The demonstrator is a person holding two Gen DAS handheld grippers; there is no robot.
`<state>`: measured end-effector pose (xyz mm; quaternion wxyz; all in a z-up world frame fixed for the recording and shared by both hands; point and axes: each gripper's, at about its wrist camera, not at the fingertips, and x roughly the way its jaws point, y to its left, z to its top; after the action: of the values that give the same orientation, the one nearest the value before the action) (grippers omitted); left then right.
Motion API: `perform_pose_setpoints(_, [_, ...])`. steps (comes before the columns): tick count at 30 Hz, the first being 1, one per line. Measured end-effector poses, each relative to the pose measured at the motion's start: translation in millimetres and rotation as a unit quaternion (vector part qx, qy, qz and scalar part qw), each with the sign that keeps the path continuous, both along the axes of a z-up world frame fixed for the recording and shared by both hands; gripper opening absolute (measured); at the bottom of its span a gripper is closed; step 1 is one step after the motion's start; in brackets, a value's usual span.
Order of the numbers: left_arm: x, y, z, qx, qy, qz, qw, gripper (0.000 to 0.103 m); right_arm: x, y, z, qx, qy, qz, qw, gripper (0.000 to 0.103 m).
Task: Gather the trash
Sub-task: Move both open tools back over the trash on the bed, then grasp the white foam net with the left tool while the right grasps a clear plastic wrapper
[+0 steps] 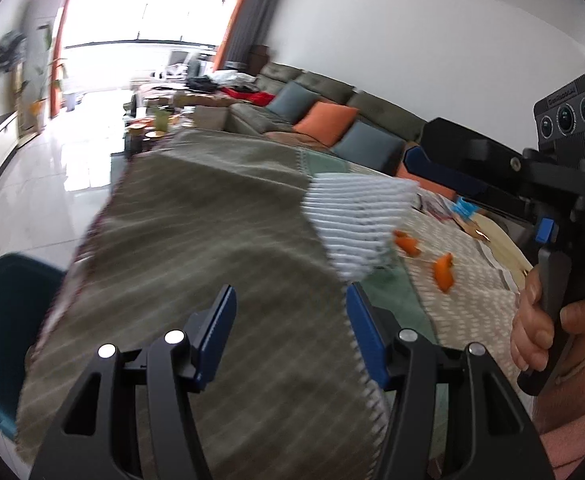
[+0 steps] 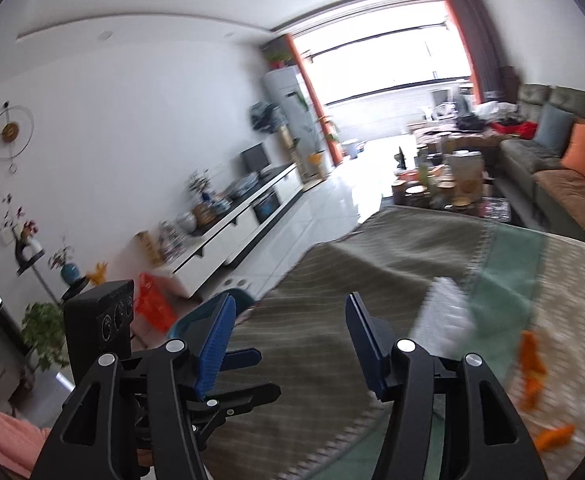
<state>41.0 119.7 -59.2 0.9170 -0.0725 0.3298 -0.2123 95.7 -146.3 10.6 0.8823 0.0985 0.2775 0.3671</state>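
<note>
Orange peel scraps [image 1: 442, 272] are lying on the tablecloth [image 1: 196, 264], ahead and to the right of our left claw [image 1: 290, 334], whose jaws are spread apart with nothing in them. Our right claw [image 2: 288, 344] is wide open too, peels [image 2: 530, 364] off to its right, and a white ribbed cloth [image 1: 362, 220] sits just ahead of the left claw.

Bare cloth-covered tabletop [image 1: 196, 240] lies ahead of the left gripper [image 1: 290, 344], whose jaws stand apart with nothing between them. To its right, a white ribbed paper [image 1: 356, 220] and orange peels [image 1: 442, 272] sit in the way, with the right gripper [image 1: 416, 160] above them.
</note>
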Motion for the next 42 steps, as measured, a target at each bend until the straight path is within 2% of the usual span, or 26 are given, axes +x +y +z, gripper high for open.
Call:
perform_pose_setpoints(4, [10,-32,-1,0.009,0.002,-0.03,0.9995,0.059,2,-33,-5,0.008,0.008,-0.042,0.999,0.059])
perform_pose_setpoints(10, [26,-71,-4,0.022,0.008,-0.056,0.9982,0.059,7,-62,-18,0.019,0.027,-0.073,0.997,0.059])
perform_pose_setpoints(18, [53,-93,-6,0.041,0.019,-0.045,0.9979,0.057,15,-78,-40,0.022,0.054,-0.082,0.995,0.059])
perform_pose_setpoints(19, [56,-93,-8,0.042,0.022,-0.042,0.998,0.055,15,-80,-43,0.022,0.058,-0.081,0.995,0.059])
perform_pose_setpoints(20, [59,-93,-9,0.04,0.027,-0.041,0.998,0.047,18,-81,-46,0.022,0.063,-0.082,0.994,0.059])
perform_pose_setpoints(22, [62,-90,-11,0.033,0.035,-0.041,0.998,0.04,21,-82,-51,0.021,0.071,-0.081,0.994,0.059])
perform_pose_setpoints(25, [62,-83,-10,0.022,0.037,-0.041,0.9982,0.021,24,-83,-57,0.02,0.079,-0.08,0.993,0.059])
perform_pose_setpoints(28, [60,-76,-9,0.009,0.038,-0.041,0.9984,0.012,29,-82,-62,0.019,0.087,-0.076,0.993,0.059])
perform_pose_setpoints(40, [48,-45,3,-0.016,0.025,-0.024,0.9993,0.01,53,-45,-82,-0.033,0.115,-0.047,0.992,0.059])
perform_pose_setpoints(42, [46,-40,4,-0.018,0.023,-0.02,0.9994,0.01,54,-42,-85,-0.036,0.123,-0.046,0.991,0.057])
